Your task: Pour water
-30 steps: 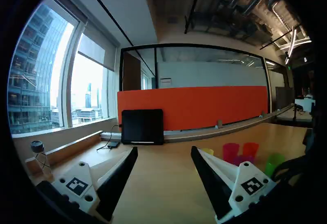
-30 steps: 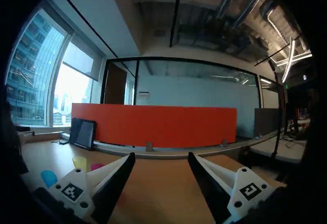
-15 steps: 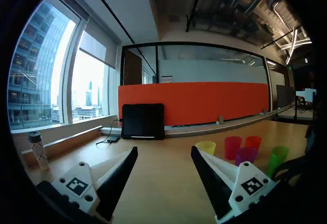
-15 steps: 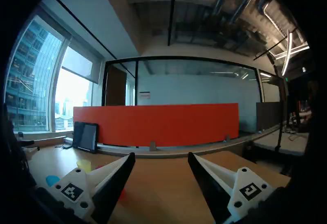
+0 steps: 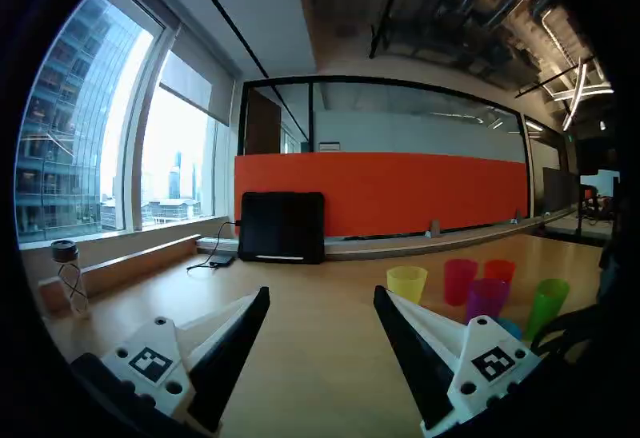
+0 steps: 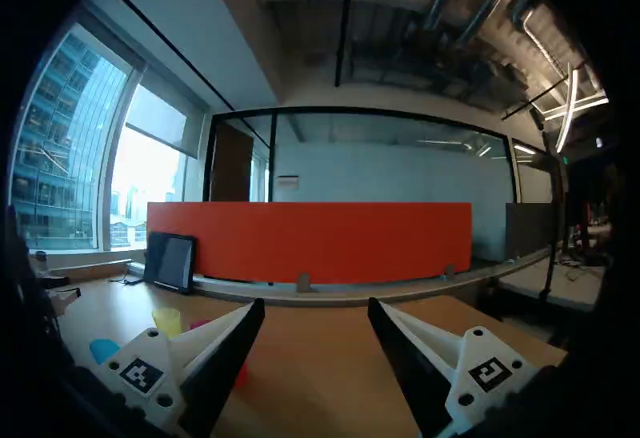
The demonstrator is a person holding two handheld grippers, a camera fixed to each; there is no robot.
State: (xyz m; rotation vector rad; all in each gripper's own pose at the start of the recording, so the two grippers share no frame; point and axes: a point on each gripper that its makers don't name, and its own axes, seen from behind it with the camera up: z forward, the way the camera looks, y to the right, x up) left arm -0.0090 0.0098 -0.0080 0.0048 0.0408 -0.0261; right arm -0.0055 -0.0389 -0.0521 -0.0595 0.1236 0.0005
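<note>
Both the left gripper (image 5: 320, 291) and right gripper (image 6: 314, 303) gape empty over open desk (image 5: 320, 374), cups (image 5: 458, 280) clustered between them.

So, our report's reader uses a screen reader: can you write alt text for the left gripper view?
The open left gripper, holding nothing, points across a light wooden desk toward translucent plastic cups ahead right: yellow, pink, red, purple and green. A black tablet stands before an orange partition behind.
</note>
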